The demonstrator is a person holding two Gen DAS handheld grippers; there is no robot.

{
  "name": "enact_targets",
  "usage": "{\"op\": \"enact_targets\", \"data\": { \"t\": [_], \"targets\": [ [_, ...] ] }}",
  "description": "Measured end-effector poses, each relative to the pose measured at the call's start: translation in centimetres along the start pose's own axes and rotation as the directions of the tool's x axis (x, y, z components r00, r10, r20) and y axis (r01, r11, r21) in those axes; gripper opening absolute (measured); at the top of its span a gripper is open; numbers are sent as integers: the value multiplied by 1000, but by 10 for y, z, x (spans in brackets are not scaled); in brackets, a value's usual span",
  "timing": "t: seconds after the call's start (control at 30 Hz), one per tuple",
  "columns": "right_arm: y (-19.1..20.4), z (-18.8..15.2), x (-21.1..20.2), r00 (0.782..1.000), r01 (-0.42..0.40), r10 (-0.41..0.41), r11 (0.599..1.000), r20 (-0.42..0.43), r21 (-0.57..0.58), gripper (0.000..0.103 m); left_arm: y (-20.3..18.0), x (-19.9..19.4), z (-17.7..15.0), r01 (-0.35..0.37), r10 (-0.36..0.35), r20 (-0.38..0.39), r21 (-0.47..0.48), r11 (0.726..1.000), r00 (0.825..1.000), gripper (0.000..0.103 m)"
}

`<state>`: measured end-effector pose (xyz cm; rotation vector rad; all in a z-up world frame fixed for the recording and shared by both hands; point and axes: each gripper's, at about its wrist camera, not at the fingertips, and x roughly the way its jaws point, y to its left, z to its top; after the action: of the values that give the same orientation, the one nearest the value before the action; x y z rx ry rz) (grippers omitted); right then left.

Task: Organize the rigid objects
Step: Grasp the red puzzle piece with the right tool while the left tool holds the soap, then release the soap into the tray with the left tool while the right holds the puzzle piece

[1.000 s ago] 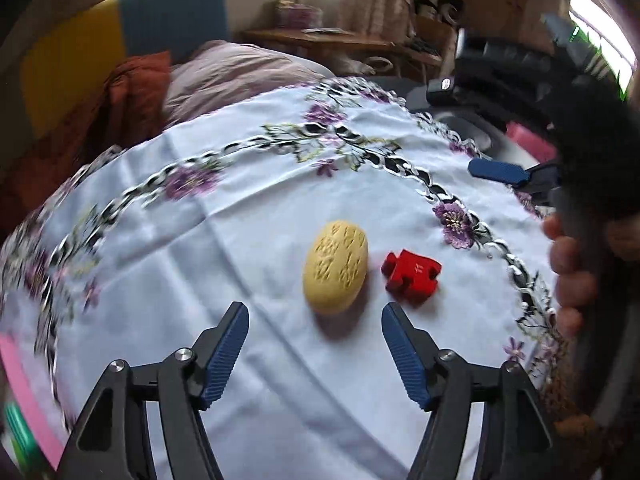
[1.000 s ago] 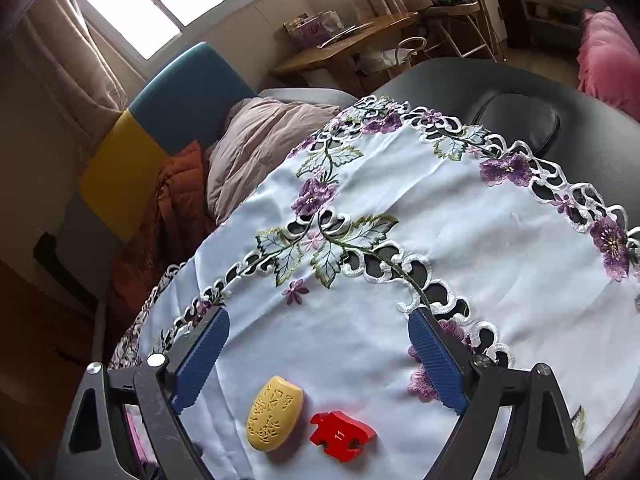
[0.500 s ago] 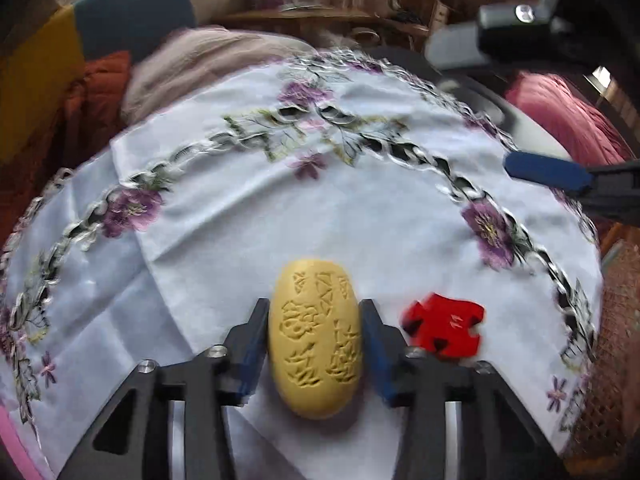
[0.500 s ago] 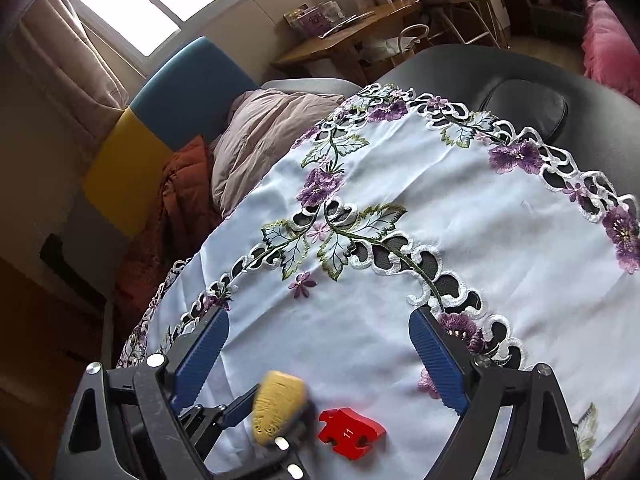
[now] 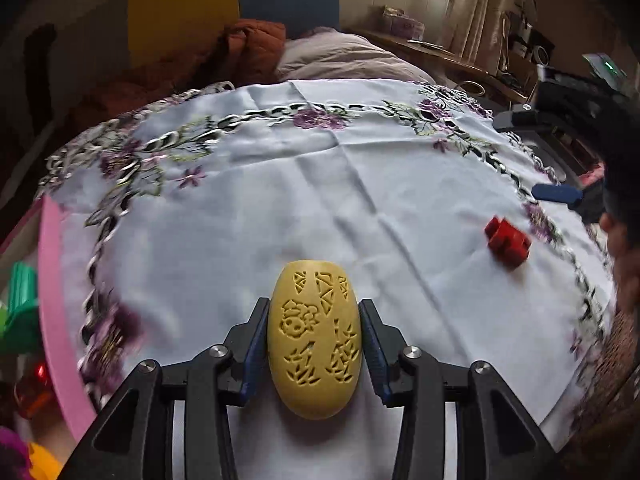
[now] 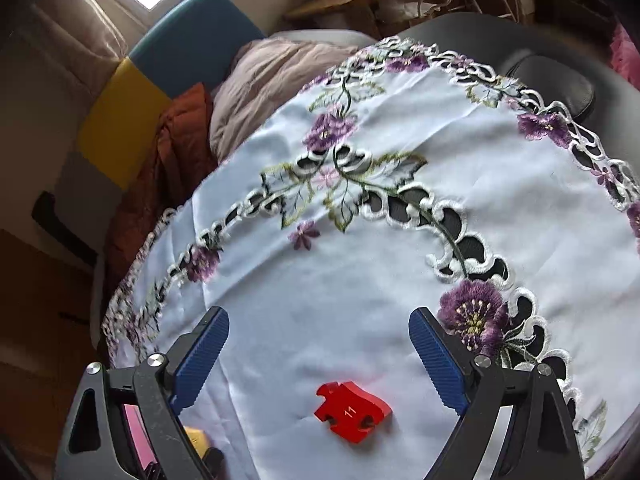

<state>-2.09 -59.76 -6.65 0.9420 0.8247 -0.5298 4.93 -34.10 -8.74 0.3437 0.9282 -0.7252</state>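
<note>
Left gripper (image 5: pixel 314 344) jaws clamp yellow carved oval (image 5: pixel 315 338) across its smooth, likely slippery sides. Right gripper (image 6: pixel 318 360) jaws wide above flat, stiff red puzzle piece (image 6: pixel 352 410); grip edges.

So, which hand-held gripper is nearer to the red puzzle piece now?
Right. The right hand-held gripper hangs open directly over the red puzzle piece, not touching it. The left hand-held gripper is off to the side, shut on the yellow oval object.
</note>
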Motion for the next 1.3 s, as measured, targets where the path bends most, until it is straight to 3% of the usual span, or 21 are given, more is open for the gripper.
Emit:
{"op": "enact_targets", "data": {
  "t": [0.13,0.23,0.37,0.53,0.6,0.63,0.73,0.8,0.93,1.1,1.3],
  "targets": [
    [5,-5,13,995,7,-10,999,-97,-38,92,-2,0,-5,4,-4,31,14,1000,1000,43],
    [19,-9,21,983,22,-51,987,-179,-159,92,0,0,-5,17,-17,33,3,1000,999,43],
    [37,-15,28,952,67,-171,926,-255,-371,92,3,-1,-7,29,-28,42,-10,1000,999,43],
    [40,-22,38,917,90,-264,867,-299,-490,91,7,0,-7,49,-48,45,-29,998,998,43],
    [41,-25,39,909,88,-277,858,-311,-506,75,7,-1,-7,51,-49,47,-31,998,998,43],
    [43,-27,40,904,89,-288,849,-315,-520,71,7,-1,-7,52,-50,47,-33,998,998,43],
    [45,-40,49,860,106,-373,798,-349,-593,68,9,-1,-7,63,-61,48,-43,997,997,43],
    [51,-41,45,869,126,-392,765,-302,-631,33,11,-1,-7,72,-69,50,-53,996,996,43],
    [66,-46,44,882,94,-368,750,-295,-654,33,10,-1,-8,71,-69,53,-54,996,996,43],
    [86,-50,51,929,47,-256,798,-267,-601,33,10,-2,-8,67,-64,56,-52,996,996,43],
    [90,-62,60,955,49,-221,779,-200,-625,34,9,-2,-9,63,-60,59,-49,997,996,43]
  ]
}}
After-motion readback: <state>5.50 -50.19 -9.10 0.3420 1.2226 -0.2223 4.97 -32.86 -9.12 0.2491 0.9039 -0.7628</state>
